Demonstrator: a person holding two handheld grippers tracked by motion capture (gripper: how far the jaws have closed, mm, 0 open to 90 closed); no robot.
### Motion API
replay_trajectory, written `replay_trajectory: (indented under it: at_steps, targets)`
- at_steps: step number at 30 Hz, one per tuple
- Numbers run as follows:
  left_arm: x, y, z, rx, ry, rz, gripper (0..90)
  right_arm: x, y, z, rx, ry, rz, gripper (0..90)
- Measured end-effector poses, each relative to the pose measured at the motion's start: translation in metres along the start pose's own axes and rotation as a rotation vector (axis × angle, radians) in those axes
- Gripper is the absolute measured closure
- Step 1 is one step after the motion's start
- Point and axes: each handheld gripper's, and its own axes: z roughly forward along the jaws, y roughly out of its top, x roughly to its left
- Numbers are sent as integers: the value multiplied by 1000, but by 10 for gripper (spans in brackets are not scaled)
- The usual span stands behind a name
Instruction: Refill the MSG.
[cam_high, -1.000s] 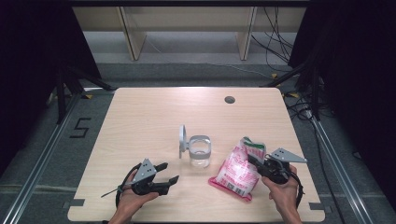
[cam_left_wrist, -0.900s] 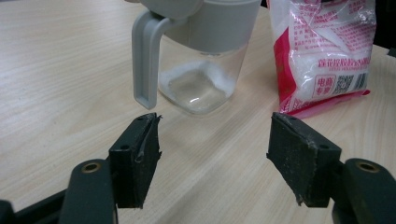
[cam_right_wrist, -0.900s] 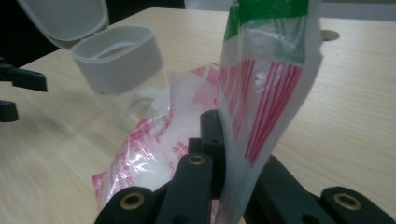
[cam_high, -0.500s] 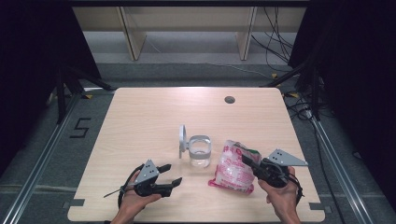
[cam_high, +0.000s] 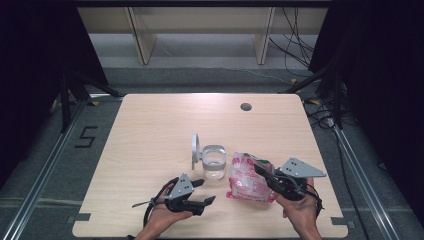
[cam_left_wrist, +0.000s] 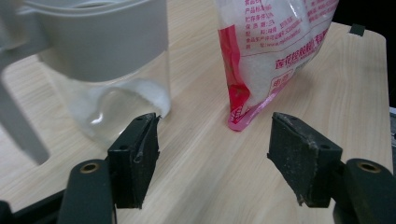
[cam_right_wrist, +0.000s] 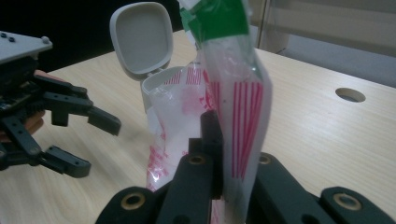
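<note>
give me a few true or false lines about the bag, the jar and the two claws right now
1. The right claw is shut on the bag. True.
2. The jar has its lid closed. False: the lid stands flipped open at the jar's side.
3. The left claw holds the jar. False: its jaws are open, with nothing between them.
4. The bag is red and white, with white grains inside. True.
5. The bag lies at the far edge of the table. False: it is near the front edge, just right of the jar in the high view.
</note>
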Motion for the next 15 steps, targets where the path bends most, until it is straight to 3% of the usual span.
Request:
replay_trajectory:
  at_steps: [7,8,11,15]
  targets:
    - [-10,12,19,-11,-20,24,329,-5,18,-8,39,-24,-44,900]
    - [-10,15,21,-9,-23,31,329,-7,21,-10,30,-37,-69,900]
    - [-14,21,30,-29,-28,24,329,-12,30,-18,30,-60,-80,900]
    - [-23,25,44,-21,-45,57,329,-16,45,-28,15,-84,-94,900]
